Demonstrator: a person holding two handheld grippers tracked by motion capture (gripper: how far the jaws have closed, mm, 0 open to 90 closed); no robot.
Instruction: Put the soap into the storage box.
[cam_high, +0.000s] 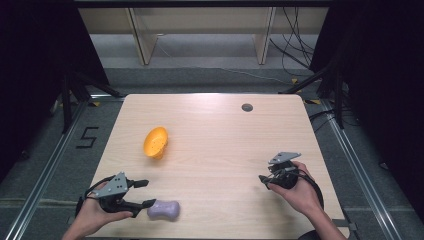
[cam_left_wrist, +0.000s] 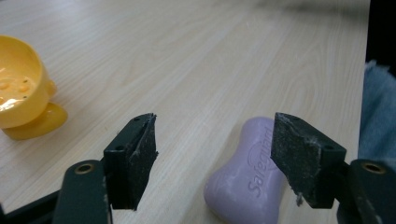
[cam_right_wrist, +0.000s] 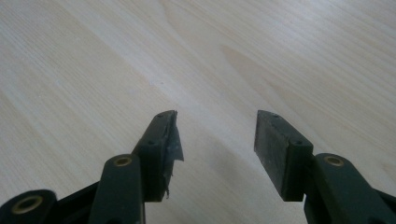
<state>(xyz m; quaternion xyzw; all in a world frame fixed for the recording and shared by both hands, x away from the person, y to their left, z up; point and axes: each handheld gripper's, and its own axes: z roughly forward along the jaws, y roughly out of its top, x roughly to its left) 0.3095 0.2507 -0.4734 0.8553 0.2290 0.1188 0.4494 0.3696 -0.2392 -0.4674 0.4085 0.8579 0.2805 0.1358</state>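
A pale wooden table (cam_high: 215, 140) with rounded corners carries two things, both on its left half. A yellow plastic cup-shaped strainer with small holes (cam_high: 155, 142) lies tipped on its side left of centre, with bare wood on every side of it. A lilac waisted bar of soap stamped "Safeguard" (cam_high: 164, 210) lies close to the near edge, well apart from the yellow strainer.

The left gripper (cam_high: 145, 193), held in the person's left hand (cam_high: 92, 215), sits at the near left corner, pointing right. Its jaws stand wide apart and hold nothing. In the left gripper view the soap (cam_left_wrist: 247, 179) lies between the two black pads, closer to the right pad (cam_left_wrist: 299, 156); whether it touches that pad cannot be told.

The right gripper (cam_high: 263, 181), in the person's right hand (cam_high: 300, 192), rests over the right side of the table, pointing left, short of the right edge. Its jaws are moderately open with bare wood between them.

The middle and the whole far half of the table are open, apart from a small grey round cap (cam_high: 247, 107) set in the surface near the far edge.
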